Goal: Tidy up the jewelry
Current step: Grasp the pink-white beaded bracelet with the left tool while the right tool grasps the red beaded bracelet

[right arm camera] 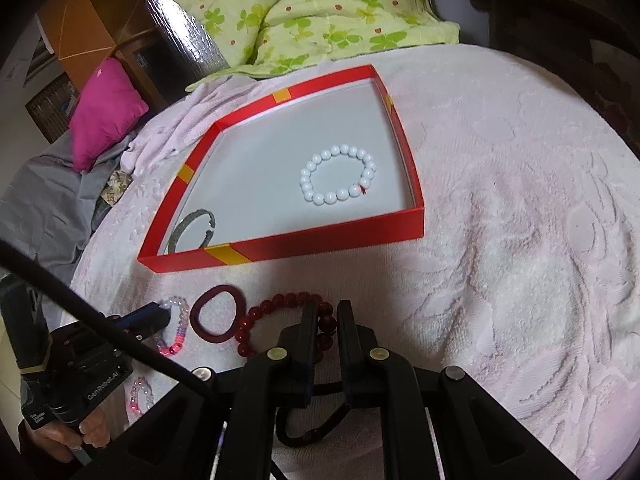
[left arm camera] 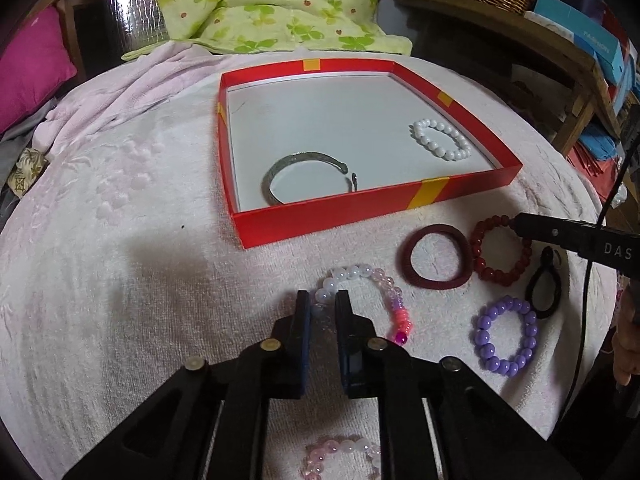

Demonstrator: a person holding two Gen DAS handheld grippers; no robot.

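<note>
Where my left tool (left arm camera: 323, 298) sits: low over the pink blanket (left arm camera: 140, 280), closed on the white beads of the pink-and-white bracelet (left arm camera: 384, 296).
Red box (left arm camera: 360, 220): just beyond, open – a metal bangle (left arm camera: 304, 168) lies at its near left and a white bead bracelet (left arm camera: 440, 140) to the right.
Loose pieces: a maroon hair band (left arm camera: 436, 258), a purple bracelet (left arm camera: 504, 336) and a black loop (left arm camera: 544, 292) lie outside the box.
Right tool (right arm camera: 325, 310): closed on the red bead bracelet (left arm camera: 500, 276), which touches the hair band.
Risk, left: I hold only a few beads, so I judge the hanging end could snag the box's near wall, or the round beads could slip out.
Risk, right: lifting the red beads may drag the hair band along.
Left wrist view only: the purple bracelet, the whole bangle, and another pink bracelet (left arm camera: 344, 460) under my tool.
Right wrist view only: red beads between the right fingers – and the hand on the left tool's handle.
</note>
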